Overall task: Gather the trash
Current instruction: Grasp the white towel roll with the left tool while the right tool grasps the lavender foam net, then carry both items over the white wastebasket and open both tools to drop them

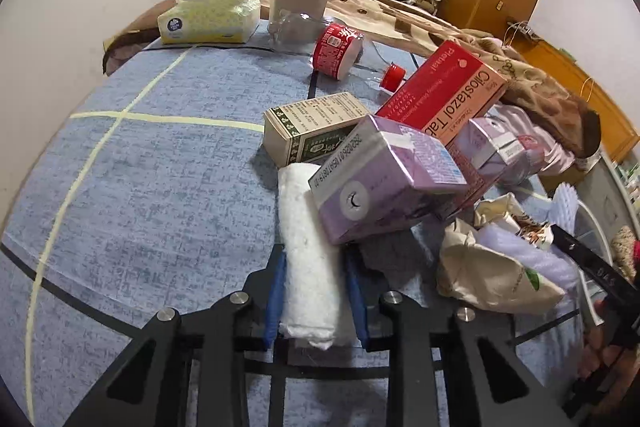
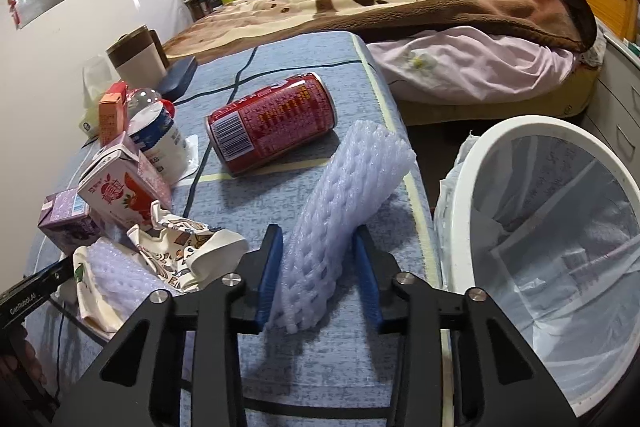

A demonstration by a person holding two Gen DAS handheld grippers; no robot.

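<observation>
both grippers clamped on trash, bin at right edge

left gripper (image 1: pixel 316 291) pads squeeze a white tissue roll (image 1: pixel 308 251) lying on the blue mat (image 1: pixel 140 187); open mat to its left, box pile (image 1: pixel 384 179) crowds its far end and right. right gripper (image 2: pixel 318 271) is pinched on a foam net sleeve (image 2: pixel 344 203) near the mat's right edge, just beside the lined white bin (image 2: pixel 532 227). red can (image 2: pixel 272 123) lies beyond. bin's lower rim cut off; crumpled wrapper (image 2: pixel 180 247) partly hidden.
</observation>
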